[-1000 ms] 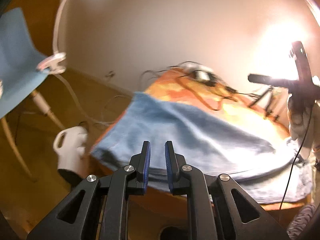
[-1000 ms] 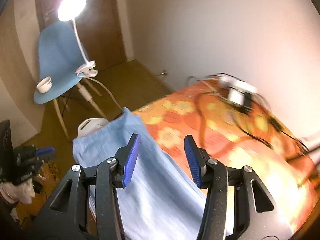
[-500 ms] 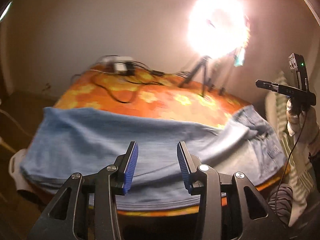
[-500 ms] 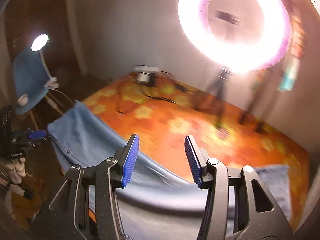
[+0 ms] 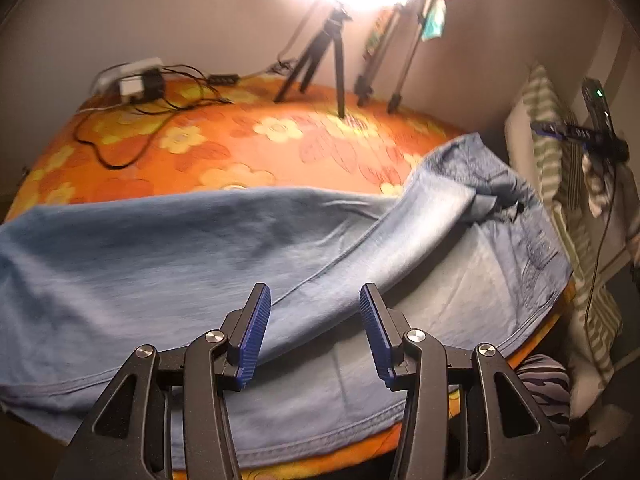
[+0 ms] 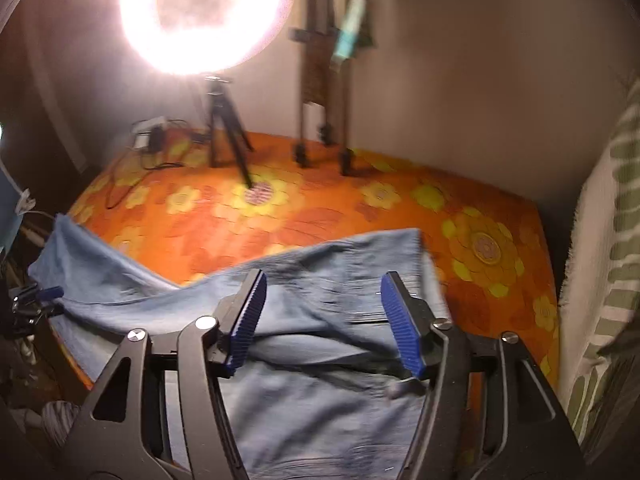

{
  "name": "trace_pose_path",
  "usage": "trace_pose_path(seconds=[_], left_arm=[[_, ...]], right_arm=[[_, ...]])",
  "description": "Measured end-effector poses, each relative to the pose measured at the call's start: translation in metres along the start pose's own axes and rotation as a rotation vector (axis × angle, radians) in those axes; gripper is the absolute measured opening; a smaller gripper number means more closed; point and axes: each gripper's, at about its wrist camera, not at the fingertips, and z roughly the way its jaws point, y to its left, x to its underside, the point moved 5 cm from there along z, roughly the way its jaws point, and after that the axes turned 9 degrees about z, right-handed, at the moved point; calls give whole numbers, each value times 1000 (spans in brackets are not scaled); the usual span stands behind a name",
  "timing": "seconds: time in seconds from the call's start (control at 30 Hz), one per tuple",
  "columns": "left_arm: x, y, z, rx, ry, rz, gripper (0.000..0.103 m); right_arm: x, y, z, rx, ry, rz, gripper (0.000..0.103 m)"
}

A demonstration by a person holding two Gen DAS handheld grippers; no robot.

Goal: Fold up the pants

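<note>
Holding my left gripper (image 5: 315,334) with its blue-padded fingers spread apart and nothing between them, I look across the pants (image 5: 208,256), which lie lengthwise along the near edge of the table (image 5: 208,152) under an orange flowered cloth. One leg lies folded over the other, its edge running diagonally from just in front of my fingers up toward the waistband at the right, where the fabric bunches. My right gripper (image 6: 322,322) is likewise parted and empty, poised over the waist end of the pants (image 6: 320,296), whose creased denim fills the space below its fingers. Farther back, a black tripod (image 6: 226,132) stands on the cloth beneath a glaring ring light (image 6: 204,12), with a second stand (image 6: 322,120) beside it. Cables (image 5: 132,120) trail across the far left corner toward a power strip (image 5: 132,74).
</note>
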Motion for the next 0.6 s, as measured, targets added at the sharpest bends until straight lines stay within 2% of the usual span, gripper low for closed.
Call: trace_pose_path(seconds=[0.07, 0.17, 0.3, 0.43, 0.6], left_arm=[[-2, -3, 10, 9, 16, 7, 45], [-4, -3, 24, 13, 48, 8, 45], [-8, -12, 37, 14, 89, 44, 45], [-13, -17, 49, 16, 117, 61, 46], [-15, -15, 61, 36, 139, 29, 47]], right_arm=[[-5, -22, 14, 24, 7, 9, 64], [-15, -50, 41, -8, 47, 59, 71], [-26, -76, 80, -32, 74, 99, 73], [-35, -92, 117, -114, 105, 183, 73], [-37, -95, 159, -151, 163, 199, 73]])
